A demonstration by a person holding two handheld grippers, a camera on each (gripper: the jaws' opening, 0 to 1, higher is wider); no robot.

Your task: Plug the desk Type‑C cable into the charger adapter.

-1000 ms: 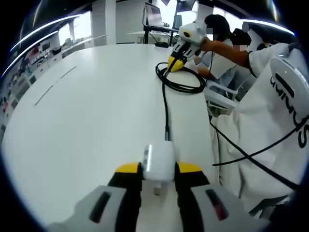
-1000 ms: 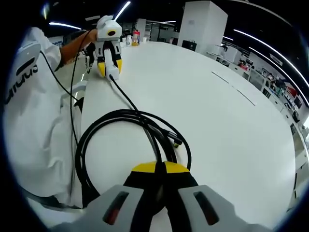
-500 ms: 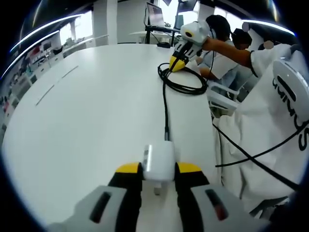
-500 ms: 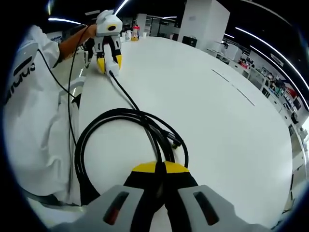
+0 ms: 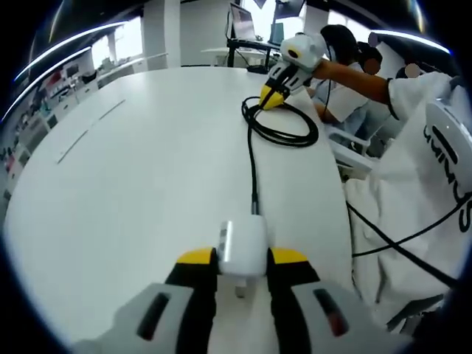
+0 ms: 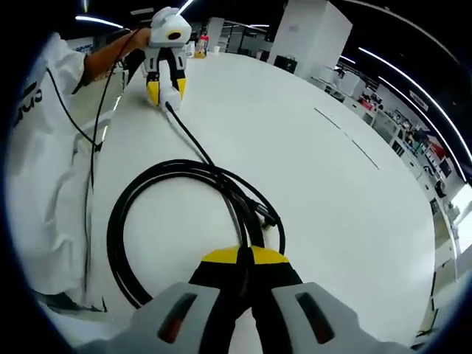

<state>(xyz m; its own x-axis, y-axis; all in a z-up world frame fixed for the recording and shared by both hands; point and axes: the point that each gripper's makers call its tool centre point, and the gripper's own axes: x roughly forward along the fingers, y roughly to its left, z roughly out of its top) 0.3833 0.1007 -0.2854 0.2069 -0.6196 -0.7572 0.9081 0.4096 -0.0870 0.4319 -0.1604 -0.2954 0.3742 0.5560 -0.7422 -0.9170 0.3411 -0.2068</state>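
The near end of the white charger adapter (image 5: 243, 247) is hidden between the yellow tips of the left gripper (image 5: 243, 258), which clamps it on the white table (image 5: 133, 169). The black Type-C cable (image 6: 184, 192) meets the adapter's far face; whether it is fully seated is unclear. The right gripper (image 6: 245, 258) is closed on the coiled cable.

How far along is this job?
It looks nearly done: the cable already runs into the adapter, seemingly plugged in. In hand: the left tool is shut on the adapter, and the right tool pinches the cable's coil on the table. Left: letting go of both.
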